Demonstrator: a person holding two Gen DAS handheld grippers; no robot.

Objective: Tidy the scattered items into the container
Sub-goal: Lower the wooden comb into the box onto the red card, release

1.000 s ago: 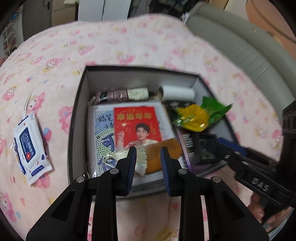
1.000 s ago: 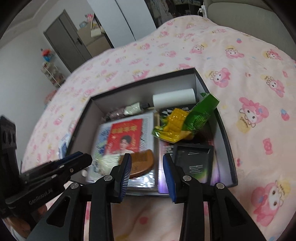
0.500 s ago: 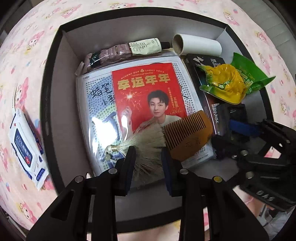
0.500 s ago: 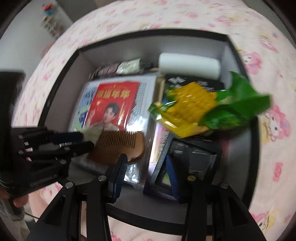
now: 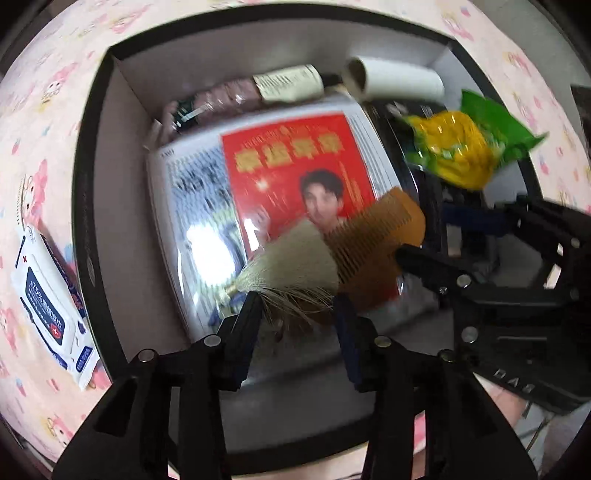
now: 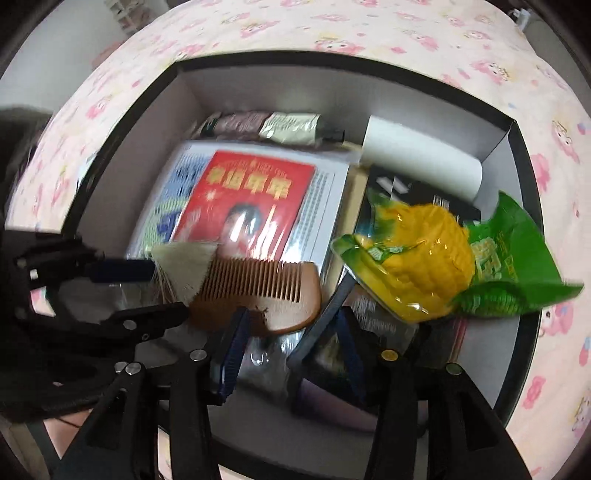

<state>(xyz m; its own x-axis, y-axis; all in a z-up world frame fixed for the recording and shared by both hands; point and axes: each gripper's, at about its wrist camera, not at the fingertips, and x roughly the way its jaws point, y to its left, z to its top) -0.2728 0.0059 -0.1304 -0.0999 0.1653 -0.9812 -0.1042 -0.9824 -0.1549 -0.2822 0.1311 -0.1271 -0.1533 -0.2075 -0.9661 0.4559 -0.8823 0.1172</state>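
Observation:
A black box (image 5: 88, 229) with grey walls (image 6: 236, 92) sits on the pink bedspread. Inside lie a red booklet (image 5: 291, 166), a wooden comb (image 5: 376, 240) with a pale tassel (image 5: 291, 266), a tube (image 5: 284, 86), a white roll (image 5: 399, 81) and a yellow-green snack bag (image 6: 443, 266). My left gripper (image 5: 297, 314) is open and empty, low over the tassel. My right gripper (image 6: 291, 343) is open and empty, just beside the comb (image 6: 258, 291), above dark flat packs. A wipes pack (image 5: 51, 306) lies on the bedspread left of the box.
The pink patterned bedspread (image 6: 406, 33) surrounds the box on all sides. Each gripper shows in the other's view, the right one (image 5: 517, 266) at the box's right, the left one (image 6: 74, 280) at its left.
Both grippers have dropped lower into the box, closer to the comb and tassel. The jaws have stayed open. Nothing was taken hold of.

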